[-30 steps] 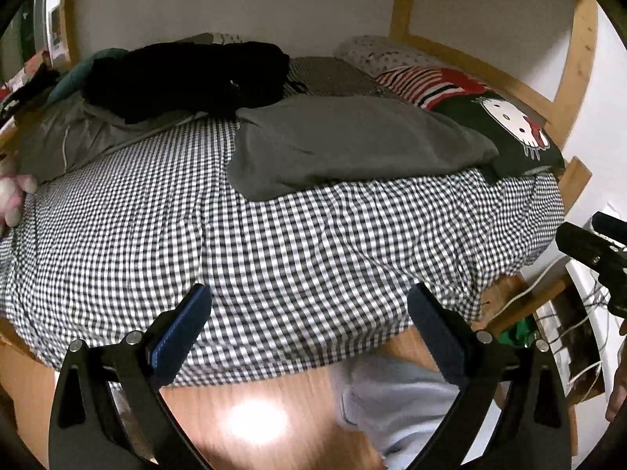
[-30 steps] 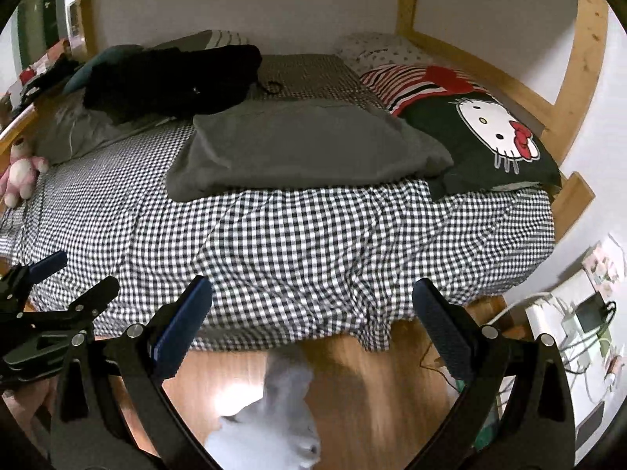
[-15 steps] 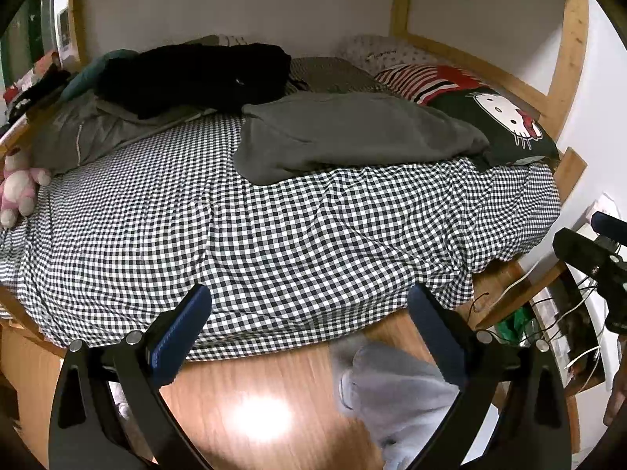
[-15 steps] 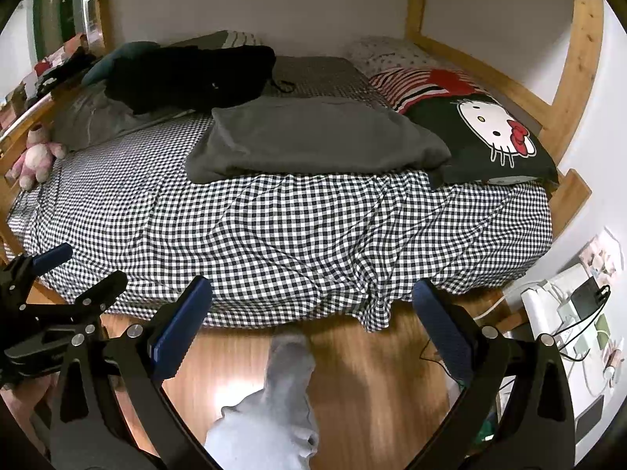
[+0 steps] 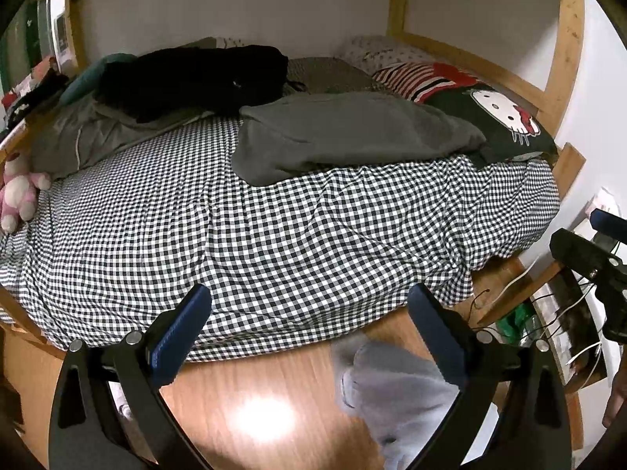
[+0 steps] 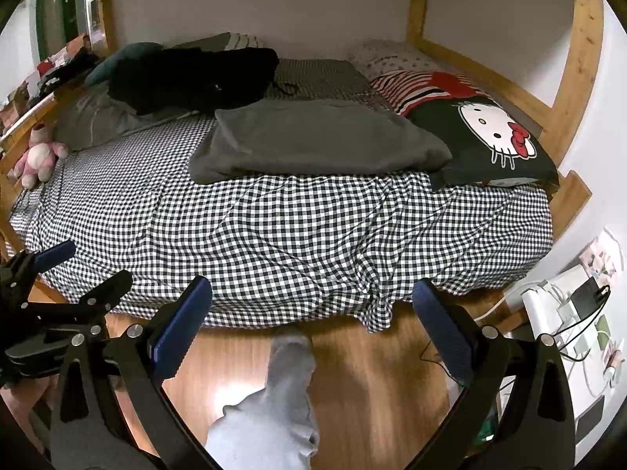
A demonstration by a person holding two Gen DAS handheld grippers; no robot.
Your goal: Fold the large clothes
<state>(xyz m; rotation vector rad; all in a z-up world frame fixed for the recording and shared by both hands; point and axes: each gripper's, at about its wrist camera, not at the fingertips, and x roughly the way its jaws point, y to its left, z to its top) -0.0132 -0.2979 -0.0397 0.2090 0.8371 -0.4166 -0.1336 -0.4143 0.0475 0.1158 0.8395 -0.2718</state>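
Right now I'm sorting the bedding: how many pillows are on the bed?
3: Hello Kitty pillow at the right edge, striped pillow behind it, dotted pillow in the corner. Others may hide under clothes.

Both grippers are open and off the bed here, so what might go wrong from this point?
The grey folded garment lies far back on the checkered sheet, partly against the Hello Kitty pillow; reaching for it may drag the pillow. The left gripper or right gripper might pinch the wrinkled sheet along with cloth.

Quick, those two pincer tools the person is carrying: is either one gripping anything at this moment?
Left tool: open, holding nothing, above the floor before the checkered bed.
Right tool: open, holding nothing.
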